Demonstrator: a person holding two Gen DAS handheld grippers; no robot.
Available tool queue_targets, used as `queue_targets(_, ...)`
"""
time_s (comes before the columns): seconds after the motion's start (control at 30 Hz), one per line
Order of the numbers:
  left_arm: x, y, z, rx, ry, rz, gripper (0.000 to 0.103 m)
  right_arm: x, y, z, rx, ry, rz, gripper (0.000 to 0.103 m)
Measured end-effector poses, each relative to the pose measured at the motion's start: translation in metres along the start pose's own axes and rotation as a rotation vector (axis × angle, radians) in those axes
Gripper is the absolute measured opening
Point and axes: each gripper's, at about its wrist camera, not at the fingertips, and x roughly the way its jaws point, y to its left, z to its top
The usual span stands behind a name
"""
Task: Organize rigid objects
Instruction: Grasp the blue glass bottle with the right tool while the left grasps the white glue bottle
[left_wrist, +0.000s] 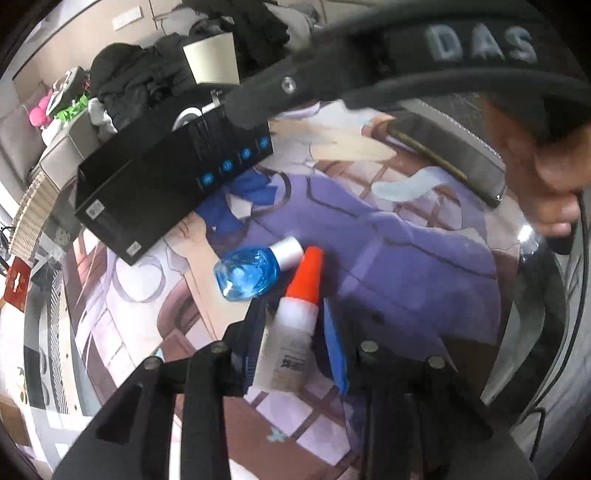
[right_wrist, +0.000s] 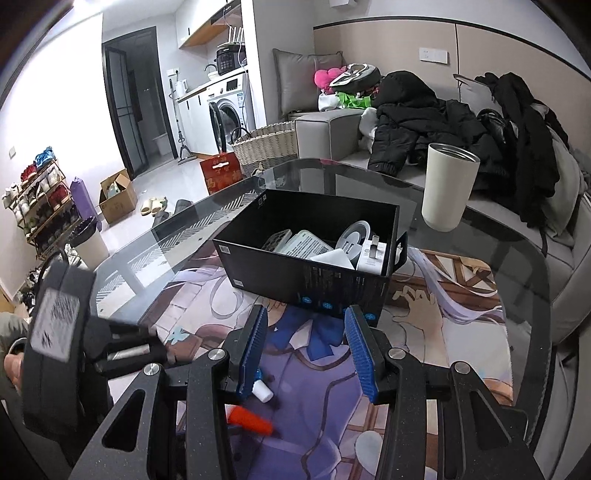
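Note:
My left gripper (left_wrist: 291, 325) is shut on a white glue bottle with an orange cap (left_wrist: 295, 314), held just above the printed mat. A small blue bottle with a white cap (left_wrist: 247, 273) lies on the mat just ahead of it. The black box (left_wrist: 162, 177) stands beyond; in the right wrist view the box (right_wrist: 306, 266) holds several white items. My right gripper (right_wrist: 304, 339) is open and empty, above the mat in front of the box. Below it the orange cap (right_wrist: 249, 421) and a white cap (right_wrist: 263, 391) show.
A white cup (right_wrist: 448, 188) stands on the glass table (right_wrist: 480, 236) right of the box. A dark phone (left_wrist: 447, 155) lies on the mat at the right. A sofa with dark coats (right_wrist: 424, 118) is behind the table. My left gripper's body (right_wrist: 62, 332) is at the left.

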Motion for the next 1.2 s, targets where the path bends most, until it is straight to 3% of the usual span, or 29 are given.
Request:
queue_targets(0.1,-0.009,0.006,-0.01,-0.015,0.012,0.001,0.023,0.005,0.003,0.0,-0.006,0.015,0.006,0.045)
queue_targets(0.67,-0.025,0.067,-0.056,-0.221,0.042,0.073,0.022,0.075,0.05,-0.025,-0.082,0.24,0.133,0.045)
queue_targets(0.73,-0.025,0.067,-0.057,-0.22,0.042,0.079,0.022,0.082,0.052,-0.029,-0.067,0.271,0.154,0.043)
queue_targets(0.83,-0.022,0.067,-0.052,-0.22,0.047,0.082,0.022,0.082,0.052,-0.032,-0.082,0.268,0.124,0.031)
queue_targets(1.2,-0.004,0.046,-0.015,-0.189,0.05,0.06,0.022,0.062,0.014,-0.046,-0.025,0.276,0.057,0.031)
